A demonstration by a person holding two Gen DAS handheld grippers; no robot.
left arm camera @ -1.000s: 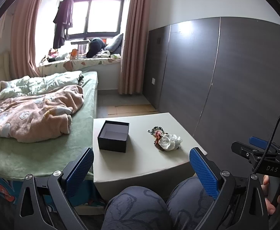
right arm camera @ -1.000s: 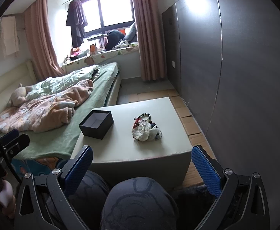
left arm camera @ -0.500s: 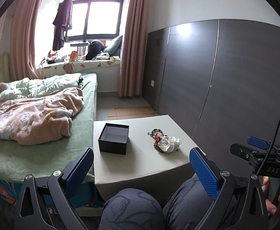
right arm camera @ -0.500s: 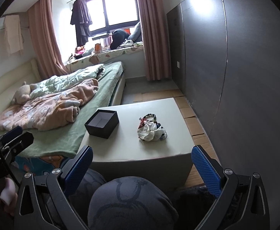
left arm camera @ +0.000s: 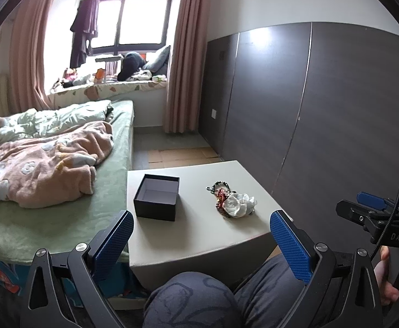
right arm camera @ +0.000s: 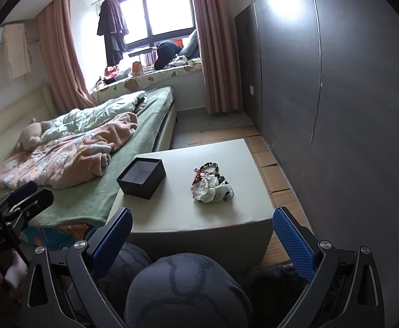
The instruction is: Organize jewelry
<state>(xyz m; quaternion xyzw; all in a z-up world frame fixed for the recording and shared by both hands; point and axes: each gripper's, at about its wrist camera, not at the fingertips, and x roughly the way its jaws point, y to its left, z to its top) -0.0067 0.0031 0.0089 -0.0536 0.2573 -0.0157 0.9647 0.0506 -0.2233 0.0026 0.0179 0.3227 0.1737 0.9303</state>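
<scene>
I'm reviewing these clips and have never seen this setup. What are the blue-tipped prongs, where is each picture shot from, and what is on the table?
No robot here: a seated person holds a two-finger gripper in each hand, and each carries a fisheye camera looking along its fingers. One picture is from the left gripper, the other from the right gripper. The blue prongs are finger pads. Both grippers are open and hold nothing. On the pale table stand an open, empty black box and a jewelry pile of beads with a white crumpled piece. The knees below belong to the person.

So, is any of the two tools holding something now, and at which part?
Nothing is held. The left tool and the right tool are both open and empty, short of the table; the jewelry pile and black box lie untouched.
</scene>
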